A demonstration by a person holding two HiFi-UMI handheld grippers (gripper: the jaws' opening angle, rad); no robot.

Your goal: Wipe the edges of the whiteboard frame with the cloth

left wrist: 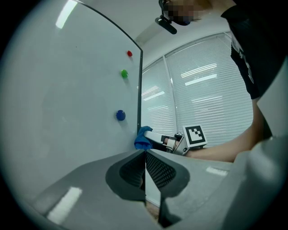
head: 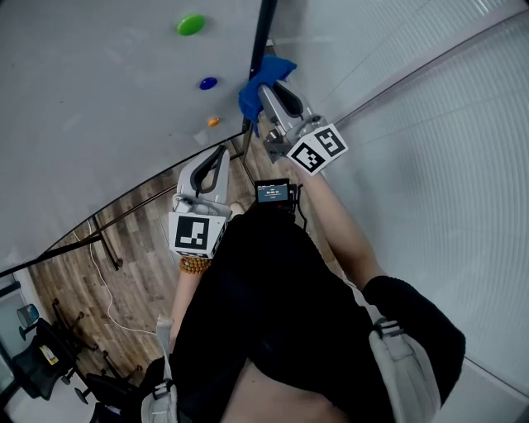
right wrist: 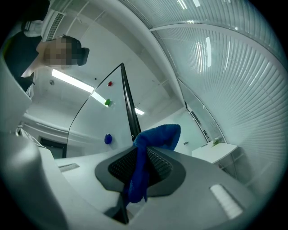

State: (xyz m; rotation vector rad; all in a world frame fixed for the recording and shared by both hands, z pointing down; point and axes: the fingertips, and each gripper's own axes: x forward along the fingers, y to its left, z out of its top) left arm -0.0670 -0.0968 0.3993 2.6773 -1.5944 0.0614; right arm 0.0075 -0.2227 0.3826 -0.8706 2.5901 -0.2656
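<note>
The whiteboard (head: 99, 107) fills the left of the head view, and its dark frame edge (head: 263, 37) runs down its right side. My right gripper (head: 266, 92) is shut on a blue cloth (head: 258, 83) pressed against that frame edge. In the right gripper view the blue cloth (right wrist: 150, 146) hangs from between the jaws, next to the black frame edge (right wrist: 128, 108). My left gripper (head: 221, 153) is lower, near the board's bottom corner, shut with nothing in it. In the left gripper view the frame edge (left wrist: 141, 90) stands ahead, with the cloth (left wrist: 143, 138) against it.
Green (head: 191, 24), blue (head: 208, 83) and orange (head: 213, 121) magnets stick to the board. White blinds (head: 430, 140) cover the window on the right. Wooden floor (head: 124, 273), a loose cable (head: 103, 285) and an office chair (head: 33, 347) lie below left. A white desk (right wrist: 216, 152) stands beyond.
</note>
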